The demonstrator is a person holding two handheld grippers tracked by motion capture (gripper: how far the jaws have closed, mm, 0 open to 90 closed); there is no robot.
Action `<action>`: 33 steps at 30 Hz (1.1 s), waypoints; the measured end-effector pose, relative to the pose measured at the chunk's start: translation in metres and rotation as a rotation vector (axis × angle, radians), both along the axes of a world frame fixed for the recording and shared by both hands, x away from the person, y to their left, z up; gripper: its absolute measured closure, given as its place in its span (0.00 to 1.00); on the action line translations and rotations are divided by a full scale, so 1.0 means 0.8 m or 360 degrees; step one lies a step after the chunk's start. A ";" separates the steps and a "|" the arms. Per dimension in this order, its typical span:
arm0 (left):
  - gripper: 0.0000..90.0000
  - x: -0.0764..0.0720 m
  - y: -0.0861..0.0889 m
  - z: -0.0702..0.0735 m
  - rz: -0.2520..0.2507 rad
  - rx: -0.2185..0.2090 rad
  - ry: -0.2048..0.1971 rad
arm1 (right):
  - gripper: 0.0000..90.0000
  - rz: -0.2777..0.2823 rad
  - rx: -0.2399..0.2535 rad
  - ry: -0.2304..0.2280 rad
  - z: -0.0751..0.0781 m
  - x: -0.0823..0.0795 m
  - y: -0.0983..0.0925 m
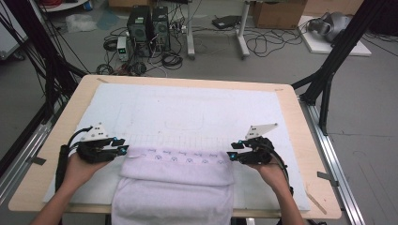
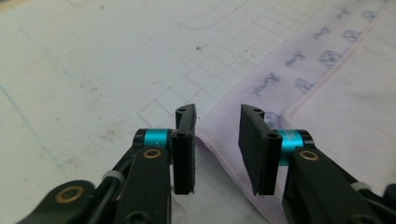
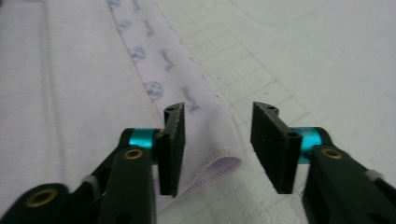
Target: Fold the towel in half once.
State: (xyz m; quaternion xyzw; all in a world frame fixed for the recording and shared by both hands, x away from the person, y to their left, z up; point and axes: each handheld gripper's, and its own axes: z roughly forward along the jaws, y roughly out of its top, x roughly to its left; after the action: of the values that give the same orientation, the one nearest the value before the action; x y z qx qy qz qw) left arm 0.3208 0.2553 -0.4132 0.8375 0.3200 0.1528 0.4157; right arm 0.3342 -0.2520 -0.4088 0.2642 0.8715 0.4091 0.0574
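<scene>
One folded white towel (image 1: 176, 180) lies on the table at six o'clock, its printed band toward twelve. Two grippers flank it: the left gripper (image 1: 123, 149) at nine o'clock, the right gripper (image 1: 231, 154) at three, each carried in one hand, so two hands show. One white mat (image 1: 197, 110) covers one wooden table (image 1: 300, 140). On the floor toward twelve o'clock stand two black computer towers (image 1: 149, 23) and one cardboard box (image 1: 279, 13).
</scene>
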 end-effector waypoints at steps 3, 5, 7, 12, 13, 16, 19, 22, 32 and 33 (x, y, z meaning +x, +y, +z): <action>0.59 0.017 -0.009 -0.016 0.0034 0.0035 0.0087 | 0.53 -0.0015 -0.0026 0.0091 -0.019 0.011 0.002; 0.52 0.023 -0.013 -0.025 0.0032 0.0077 0.0138 | 0.50 -0.0018 -0.0049 0.0154 -0.030 0.015 0.003; 0.51 0.028 -0.016 -0.031 0.0029 0.0082 0.0194 | 0.50 -0.0021 -0.0094 0.0170 -0.035 0.018 0.005; 0.75 0.024 -0.020 -0.031 -0.0062 0.0085 0.0195 | 0.73 0.0042 -0.0138 0.0128 -0.036 0.015 0.012; 0.84 0.021 -0.022 -0.031 -0.0081 0.0083 0.0198 | 0.84 0.0078 -0.0124 0.0154 -0.036 0.015 0.013; 0.92 0.019 -0.026 -0.027 -0.0078 0.0133 0.0167 | 0.94 0.0156 -0.0111 0.0188 -0.035 0.017 0.014; 0.94 0.025 -0.023 -0.023 -0.0015 0.0093 0.0120 | 0.95 0.0106 -0.0143 0.0150 -0.031 0.022 0.011; 0.94 0.041 -0.021 -0.012 0.0058 0.0012 0.0072 | 0.95 0.0019 -0.0145 0.0099 -0.024 0.035 0.004; 0.95 0.137 -0.043 0.050 0.0228 0.0014 -0.0067 | 0.96 -0.0243 -0.0161 -0.0030 0.032 0.125 -0.011; 0.95 0.145 -0.045 0.060 0.0246 -0.0005 -0.0083 | 0.96 -0.0265 -0.0149 -0.0062 0.044 0.132 -0.014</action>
State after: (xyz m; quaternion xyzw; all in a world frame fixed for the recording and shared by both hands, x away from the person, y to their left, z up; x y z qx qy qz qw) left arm 0.4368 0.2191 -0.3651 0.8055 0.3730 0.2057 0.4121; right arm 0.4400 -0.2631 -0.3736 0.3247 0.8634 0.3668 0.1205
